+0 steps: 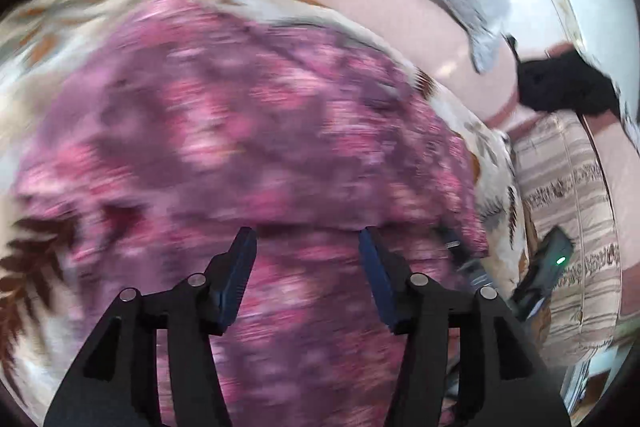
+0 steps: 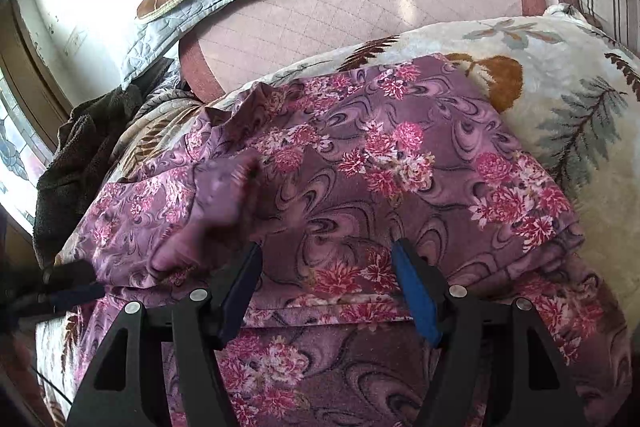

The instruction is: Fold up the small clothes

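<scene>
step: mid-fold, both letting go | purple flower garment lying under + between fingers on leaf blanket | L gripper gaping, holding nothing | R gripper gaping, empty | next, I think: pinch folded edge just ahead of fingers

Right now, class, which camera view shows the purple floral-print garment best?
The right wrist view: the purple floral-print garment is sharp there, its folded edges and flowers clear. The left wrist view shows it motion-blurred.
</scene>
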The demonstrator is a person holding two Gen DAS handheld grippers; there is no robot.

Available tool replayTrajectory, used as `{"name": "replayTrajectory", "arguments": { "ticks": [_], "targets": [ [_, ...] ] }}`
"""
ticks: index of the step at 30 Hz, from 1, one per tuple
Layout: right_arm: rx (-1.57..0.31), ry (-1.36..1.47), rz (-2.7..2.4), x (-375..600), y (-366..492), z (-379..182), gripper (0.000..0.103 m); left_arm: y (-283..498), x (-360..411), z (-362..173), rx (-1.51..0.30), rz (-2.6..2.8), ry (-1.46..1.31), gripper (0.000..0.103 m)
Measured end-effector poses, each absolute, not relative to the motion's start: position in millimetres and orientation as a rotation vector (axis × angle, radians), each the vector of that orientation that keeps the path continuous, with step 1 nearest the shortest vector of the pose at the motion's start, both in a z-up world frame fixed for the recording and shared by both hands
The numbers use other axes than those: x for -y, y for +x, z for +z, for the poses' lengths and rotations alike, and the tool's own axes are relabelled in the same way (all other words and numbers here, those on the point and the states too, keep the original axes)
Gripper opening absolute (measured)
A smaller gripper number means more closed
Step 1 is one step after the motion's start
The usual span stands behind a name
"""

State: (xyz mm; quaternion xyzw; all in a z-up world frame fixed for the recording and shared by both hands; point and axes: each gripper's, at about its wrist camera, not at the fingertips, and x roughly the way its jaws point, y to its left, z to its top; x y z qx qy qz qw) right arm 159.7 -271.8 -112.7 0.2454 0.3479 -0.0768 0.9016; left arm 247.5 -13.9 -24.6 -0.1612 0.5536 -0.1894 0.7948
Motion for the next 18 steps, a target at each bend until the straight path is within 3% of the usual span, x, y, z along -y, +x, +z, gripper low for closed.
{"name": "replayTrajectory", "arguments": {
  "ticks": [5,11,12,13,14,15,18],
  "targets": [
    [-0.663,0.823,-0.126,285.4,158.0,-106.2,0.070,249.5,-19.2,-53.3,-1.210,-0.406,-0.496,0.052],
    [-0.774,0.725,-0.026,243.3,202.4,-103.4,0.068,250.5,-13.3,-50.2,-1.167,-0.437,-0.443,0.052],
    [-0.788,0.693,-0.024,234.5,209.3,-103.2,0.057,251.6,-13.8,-50.4,-1.166,-0.437,-0.442,0.052],
    [-0.797,0.670,-0.021,227.9,214.3,-102.3,0.032,252.8,-13.4,-51.2,-1.168,-0.437,-0.443,0.052],
    [-0.811,0.656,-0.003,222.0,220.3,-100.5,0.022,253.7,-13.5,-51.2,-1.169,-0.440,-0.445,0.052],
    [-0.810,0.652,-0.001,219.7,221.7,-98.0,0.016,255.9,-13.4,-50.8,-1.171,-0.443,-0.446,0.052],
    [-0.715,0.648,-0.009,227.2,211.6,-73.5,0.013,257.6,-18.7,-52.3,-1.184,-0.447,-0.478,0.052]
  ]
}}
